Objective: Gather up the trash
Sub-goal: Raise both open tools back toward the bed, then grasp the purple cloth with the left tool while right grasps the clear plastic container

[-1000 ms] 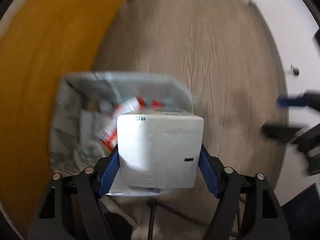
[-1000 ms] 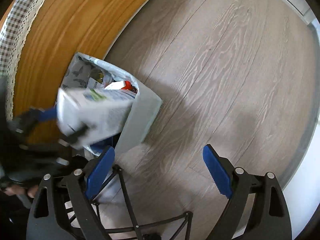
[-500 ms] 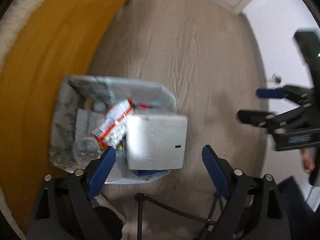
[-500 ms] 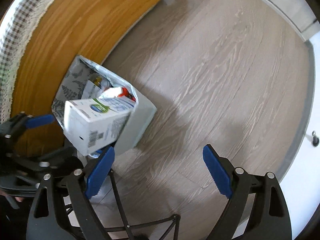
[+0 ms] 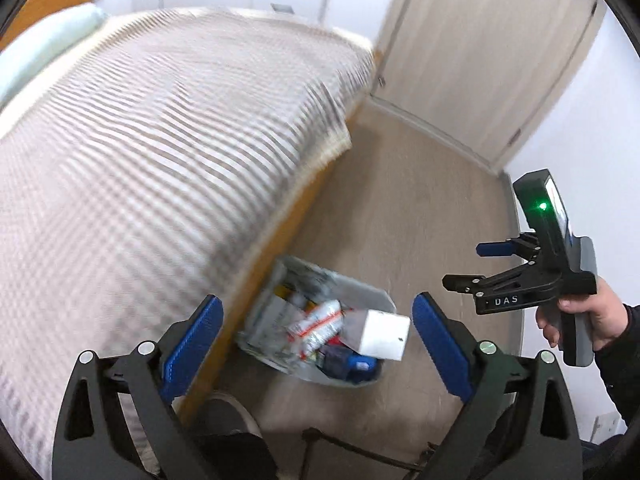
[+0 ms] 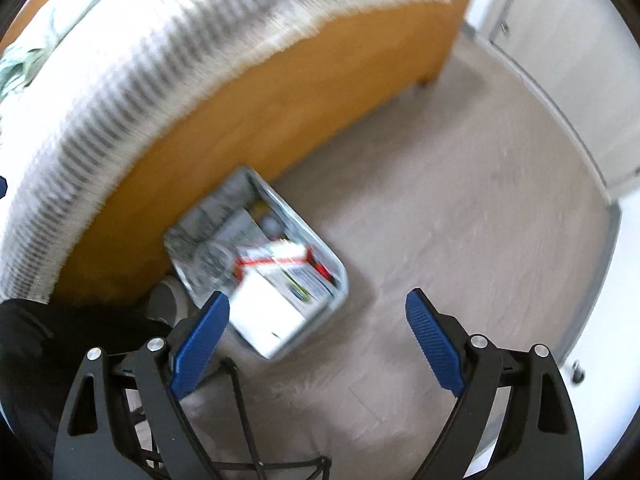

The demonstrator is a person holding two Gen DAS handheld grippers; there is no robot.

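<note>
a boxy white carton (image 5: 383,334) tops the crammed grey bin (image 5: 362,286) against the bed's wooden side (image 6: 280,120); bare plank floor (image 6: 460,240) beyond the bin; left gripper (image 5: 316,340) jaws opening, empty; right gripper (image 6: 316,338) jaws released, empty

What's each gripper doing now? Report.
Left gripper: jaws opening, nothing between them.
Right gripper: open, empty.

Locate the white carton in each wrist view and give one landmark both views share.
Left wrist: white carton sits low and right of centre, at the bin's right end.
Right wrist: the carton lies low and left of centre, at the bin's near end, beside the left blue pad.
Shared landmark: the orange wooden bed side next to the bin.
</note>
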